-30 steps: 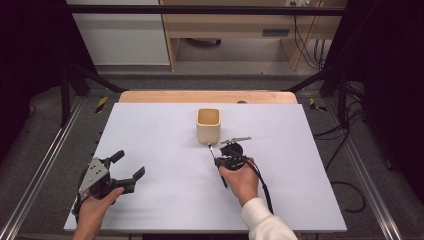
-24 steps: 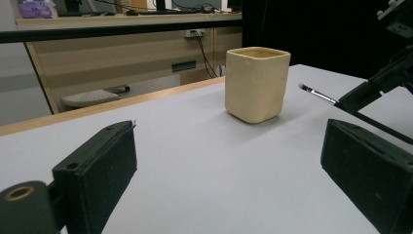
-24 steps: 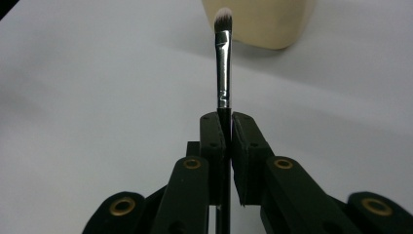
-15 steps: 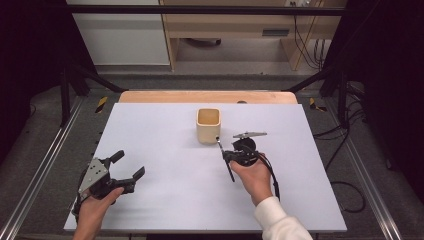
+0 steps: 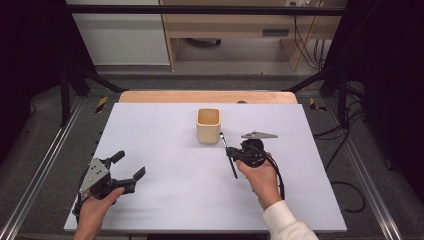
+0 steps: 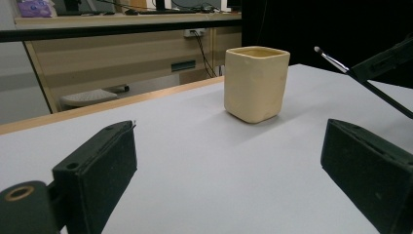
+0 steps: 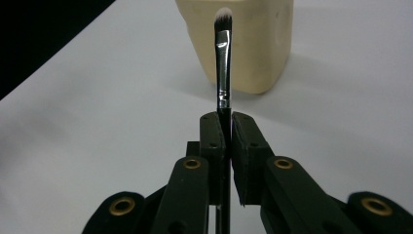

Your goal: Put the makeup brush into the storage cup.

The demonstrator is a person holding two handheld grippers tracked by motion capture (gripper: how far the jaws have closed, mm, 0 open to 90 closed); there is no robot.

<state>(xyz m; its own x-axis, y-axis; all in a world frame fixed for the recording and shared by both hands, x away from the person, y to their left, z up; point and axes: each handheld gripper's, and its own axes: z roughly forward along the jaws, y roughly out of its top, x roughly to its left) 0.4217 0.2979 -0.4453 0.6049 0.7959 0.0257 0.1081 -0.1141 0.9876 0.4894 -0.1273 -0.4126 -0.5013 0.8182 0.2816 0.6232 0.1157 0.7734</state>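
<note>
Near the counter's [image 5: 150, 125] middle, just right of the cup [image 5: 208, 126], your right tongs [image 5: 231, 152] are pinching the makeup brush [image 5: 227, 152], bristles toward the cup. Keep lifting the tip over the rim, then drop it in. Left tongs [image 5: 127, 166] are idling wide, empty, near the front-left corner. Cup inside is hidden.

Table [image 5: 165, 200]: white rectangular top, matte, with a light wooden strip [image 5: 150, 96] showing along its far edge. Stood on a dark floor between metal rails. On it: one cream cup [image 5: 208, 126], square with rounded corners, upright, open-topped, placed near the middle of the far half, casting a soft shadow.
</note>
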